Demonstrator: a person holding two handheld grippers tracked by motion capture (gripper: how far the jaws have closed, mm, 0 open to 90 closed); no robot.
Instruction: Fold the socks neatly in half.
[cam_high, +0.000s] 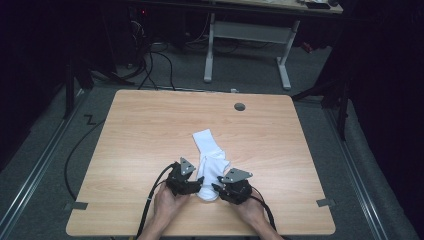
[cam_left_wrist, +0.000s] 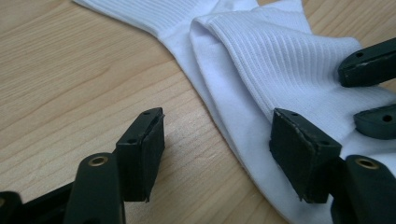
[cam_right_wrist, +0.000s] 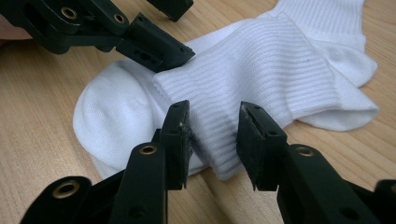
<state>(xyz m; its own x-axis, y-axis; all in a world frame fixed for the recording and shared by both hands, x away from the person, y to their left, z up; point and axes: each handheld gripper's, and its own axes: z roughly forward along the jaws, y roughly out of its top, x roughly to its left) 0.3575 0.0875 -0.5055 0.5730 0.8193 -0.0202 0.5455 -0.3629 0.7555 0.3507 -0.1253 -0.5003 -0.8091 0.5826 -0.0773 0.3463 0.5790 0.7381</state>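
Currently a white sock (cam_high: 210, 162) lies on the tabletop (cam_high: 140, 130), near the person's edge and about mid-width, with a ribbed part folded back over the rest of it. Both grippers sit at its near end.

Left hand-held gripper (cam_high: 196, 184): jaws spread wide. In the left gripper view (cam_left_wrist: 217, 156) one jaw stands on bare wood just beside the sock's edge, the other rests on the white fabric. The edge of the sock lies between them, not pinched.

Right hand-held gripper (cam_high: 217, 188): jaws partly open. In the right gripper view (cam_right_wrist: 212, 140) they straddle the corner of the folded ribbed part. Fabric sits between the pads; can't tell if they're pressing on it or just bracketing it.

Across the sock, one of the left gripper's jaws touches that ribbed fold's far corner.
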